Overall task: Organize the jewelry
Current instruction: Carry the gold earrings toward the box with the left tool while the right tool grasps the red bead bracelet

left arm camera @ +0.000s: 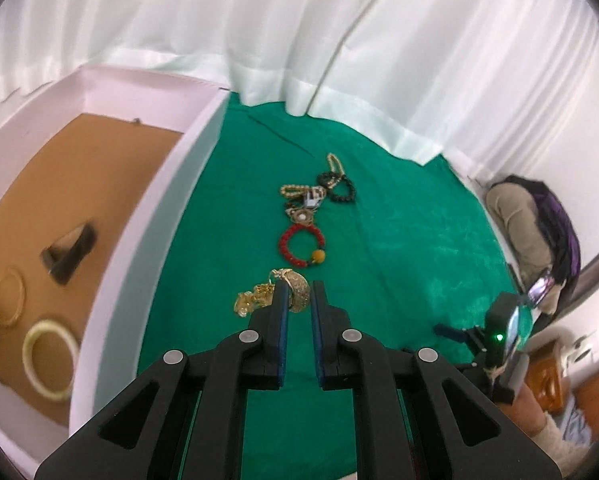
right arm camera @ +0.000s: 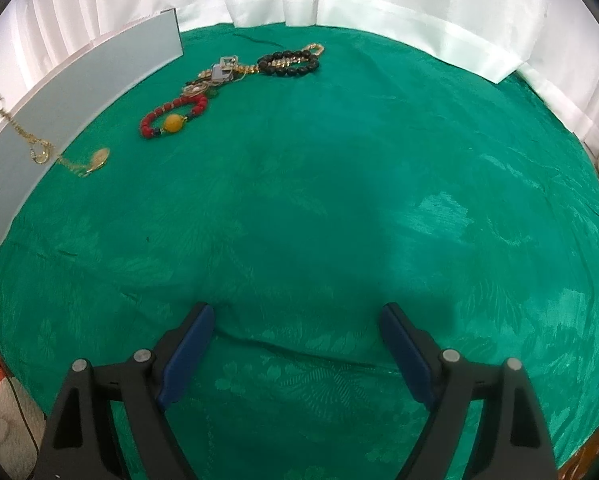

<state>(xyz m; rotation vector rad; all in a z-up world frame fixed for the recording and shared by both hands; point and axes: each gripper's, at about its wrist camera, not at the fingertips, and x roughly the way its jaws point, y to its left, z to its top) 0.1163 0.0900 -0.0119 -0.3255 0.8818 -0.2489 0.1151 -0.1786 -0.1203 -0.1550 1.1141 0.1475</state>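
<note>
Jewelry is split three ways: one gold chain necklace in the left tool, a cluster on the green-clothed surface, some pieces already in the pink box.

Left tool: jaws nearly closed, pinching the necklace near its round gold pendant; a gold lump of chain shows just left of the left finger. Right wrist view shows what the left one cannot: the chain strung out from the tool at far left, running down past the box wall to the pendant, which hangs low by the cloth; touching or not, cannot tell.

Right tool: jaws spread wide, nothing between them, over bare cloth, well apart from the jewelry.

Farther on the cloth: red bead bracelet with one yellow bead, then a tangle of gold pieces with a small white tag, writing too small to read, then a black bead bracelet overlapping a gold bead strand.

Box interior, left wrist view only: brown floor, pale bangle nearest, gold bangles, a dark object beyond, blurred.

White curtain behind. Far right of the left wrist view: a seated person, partly seen.
</note>
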